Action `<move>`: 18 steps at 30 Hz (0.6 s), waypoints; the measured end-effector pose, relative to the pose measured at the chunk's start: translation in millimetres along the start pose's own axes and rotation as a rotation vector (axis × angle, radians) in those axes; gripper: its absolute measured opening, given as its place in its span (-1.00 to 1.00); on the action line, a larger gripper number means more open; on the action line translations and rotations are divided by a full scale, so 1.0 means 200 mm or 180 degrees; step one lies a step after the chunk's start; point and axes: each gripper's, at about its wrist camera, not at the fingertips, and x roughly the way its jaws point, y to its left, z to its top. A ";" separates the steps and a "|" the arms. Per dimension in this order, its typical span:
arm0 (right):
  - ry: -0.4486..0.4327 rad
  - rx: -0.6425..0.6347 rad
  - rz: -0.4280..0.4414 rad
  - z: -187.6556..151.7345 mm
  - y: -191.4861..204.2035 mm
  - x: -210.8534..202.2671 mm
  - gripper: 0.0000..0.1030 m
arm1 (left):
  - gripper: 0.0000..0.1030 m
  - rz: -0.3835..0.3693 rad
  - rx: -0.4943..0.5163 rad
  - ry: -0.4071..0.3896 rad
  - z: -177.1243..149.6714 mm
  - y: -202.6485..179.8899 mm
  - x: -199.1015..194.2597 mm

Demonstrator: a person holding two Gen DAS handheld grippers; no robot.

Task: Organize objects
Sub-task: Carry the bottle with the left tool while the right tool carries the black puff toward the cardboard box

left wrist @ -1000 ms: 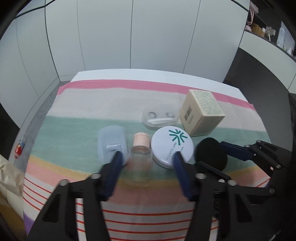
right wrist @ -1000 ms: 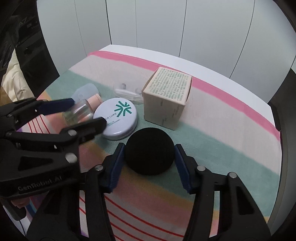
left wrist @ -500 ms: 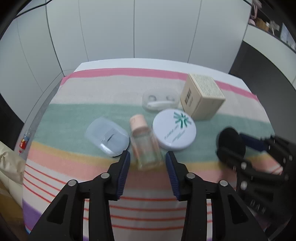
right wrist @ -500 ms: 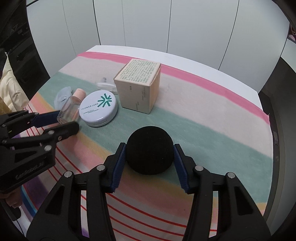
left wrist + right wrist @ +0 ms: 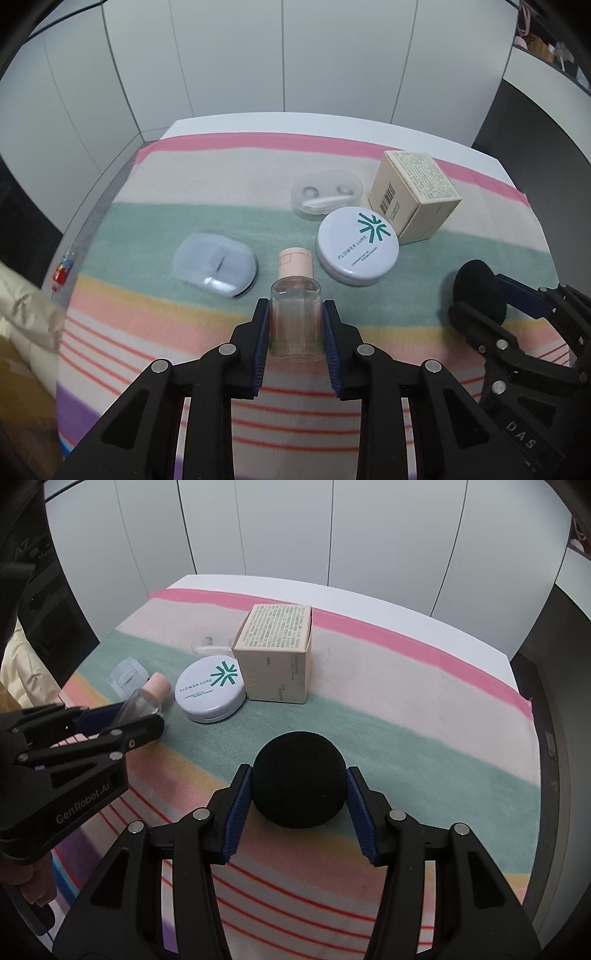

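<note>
My left gripper (image 5: pixel 295 314) is shut on a clear small bottle (image 5: pixel 295 317) with a pink cap (image 5: pixel 294 262), held over the striped cloth (image 5: pixel 221 192); it also shows in the right wrist view (image 5: pixel 142 701). My right gripper (image 5: pixel 299 775) is shut on a black round sponge (image 5: pixel 299 779), which shows in the left wrist view (image 5: pixel 478 291) at the right. A white round compact (image 5: pixel 358 245) lies beyond the bottle, beside a beige carton box (image 5: pixel 413 195).
A translucent blue case (image 5: pixel 216 264) lies left of the bottle. A clear contact-lens case (image 5: pixel 325 199) lies behind the compact. The cloth covers a white table (image 5: pixel 369 598) with white wall panels behind it. A beige bag (image 5: pixel 22 317) sits off the left edge.
My left gripper has closed on the clear bottle and lifted it back from the row. My right gripper has carried the black sponge back and to the right, away from the compact.
</note>
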 end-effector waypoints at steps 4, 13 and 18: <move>-0.0014 -0.0001 0.0004 0.02 0.00 -0.09 0.02 | -0.47 -0.0031 -0.0062 0.0003 0.00 0.00 -0.12; -0.0048 0.0070 0.0040 0.01 0.01 -0.41 0.02 | -0.47 -0.0105 0.0160 -0.0184 -0.02 -0.13 -0.51; -0.0128 0.0043 0.0081 -0.09 -0.05 -0.73 0.02 | -0.47 -0.0187 0.0197 -0.0260 -0.07 -0.18 -0.73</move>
